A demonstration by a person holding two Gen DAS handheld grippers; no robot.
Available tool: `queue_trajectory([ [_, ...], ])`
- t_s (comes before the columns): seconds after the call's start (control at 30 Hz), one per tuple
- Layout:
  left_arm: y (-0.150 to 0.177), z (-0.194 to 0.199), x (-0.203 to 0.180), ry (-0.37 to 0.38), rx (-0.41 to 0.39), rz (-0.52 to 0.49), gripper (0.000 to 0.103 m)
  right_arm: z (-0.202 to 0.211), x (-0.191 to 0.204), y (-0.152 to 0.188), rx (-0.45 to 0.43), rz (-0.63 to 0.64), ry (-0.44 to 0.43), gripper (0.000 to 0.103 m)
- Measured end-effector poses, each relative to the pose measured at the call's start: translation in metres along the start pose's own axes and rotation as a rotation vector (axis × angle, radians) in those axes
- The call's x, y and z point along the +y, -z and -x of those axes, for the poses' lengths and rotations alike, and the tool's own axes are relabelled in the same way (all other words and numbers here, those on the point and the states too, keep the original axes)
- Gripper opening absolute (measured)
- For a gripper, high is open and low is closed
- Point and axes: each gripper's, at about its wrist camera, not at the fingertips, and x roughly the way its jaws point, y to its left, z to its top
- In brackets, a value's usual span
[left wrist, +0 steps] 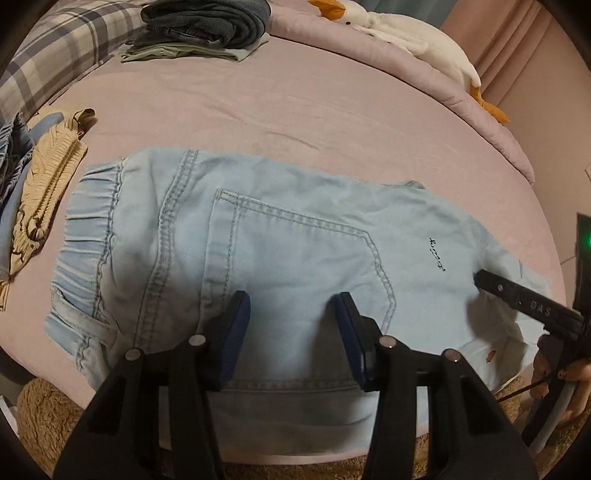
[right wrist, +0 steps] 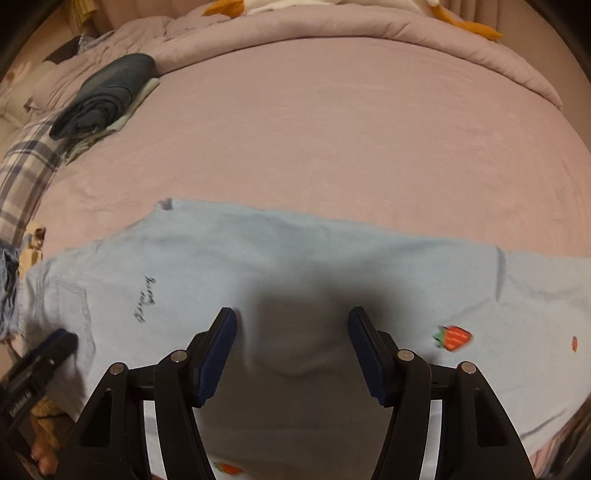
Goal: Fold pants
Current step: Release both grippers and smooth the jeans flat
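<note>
Across the near edge of the bed, the pale blue pants [left wrist: 258, 236] lie flat with their long axis running from nine o'clock to three o'clock. The elastic waistband [left wrist: 88, 225] sits at the nine o'clock end, a back pocket faces up, and the legs run off toward three o'clock, where small strawberry prints [right wrist: 453, 337] show on the cloth.

Both tools come in from six o'clock, square across that axis. The left gripper [left wrist: 293, 314] hangs over the seat, just below the pocket, its blue-padded jaws spread apart with nothing between them. The right gripper [right wrist: 291, 328] hangs over the leg portion, jaws likewise parted and empty, throwing a dark shadow on the denim directly ahead. Whether either pad actually touches the fabric I cannot tell. The left one is nearer the waistband, the right one nearer the leg ends, so I would judge any lengthwise fold falls to the right hand bringing the legs over toward nine o'clock.

Under the pants the pink sheet [left wrist: 332, 110] lies smooth and open toward twelve o'clock. A stack of folded dark clothes [left wrist: 207, 22] sits far off at about eleven o'clock, a rumpled beige garment [left wrist: 48, 177] lies just beyond the waistband at nine o'clock, and a white plush goose [left wrist: 406, 33] lies on the rolled quilt along the far edge at one o'clock.
</note>
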Motion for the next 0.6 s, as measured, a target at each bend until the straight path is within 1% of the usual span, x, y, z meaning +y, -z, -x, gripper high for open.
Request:
queue_trajectory([
  [0.13, 0.001, 0.0, -0.004, -0.012, 0.004, 0.0, 0.047, 0.007, -0.011, 0.006, -0.004, -0.02, 0.038, 0.062],
  [0.23, 0.001, 0.002, -0.009, -0.036, 0.02, -0.008, 0.047, 0.012, -0.031, 0.011, -0.017, -0.07, 0.062, 0.062],
  [0.27, 0.0, 0.003, -0.012, -0.033, 0.036, -0.004, 0.047, 0.015, -0.041, 0.013, -0.022, -0.093, 0.064, 0.062],
  [0.33, -0.002, 0.006, -0.021, 0.005, 0.054, -0.003, 0.047, 0.024, -0.056, 0.018, -0.034, -0.141, 0.066, 0.062],
  [0.37, -0.003, 0.011, -0.029, 0.033, 0.047, -0.015, 0.049, 0.031, -0.066, 0.021, -0.048, -0.168, 0.077, 0.062],
  [0.43, -0.006, 0.017, -0.045, 0.058, 0.025, -0.055, 0.051, 0.046, -0.086, 0.028, -0.083, -0.211, 0.117, 0.062],
  [0.5, -0.007, 0.02, -0.065, 0.086, 0.007, -0.104, 0.057, 0.063, -0.109, 0.039, -0.124, -0.267, 0.169, 0.062],
  [0.53, -0.008, 0.019, -0.074, 0.108, 0.005, -0.124, 0.058, 0.072, -0.127, 0.045, -0.145, -0.312, 0.19, 0.062],
  [0.6, -0.007, 0.01, -0.095, 0.148, 0.032, -0.163, 0.059, 0.086, -0.157, 0.056, -0.169, -0.397, 0.206, 0.062],
])
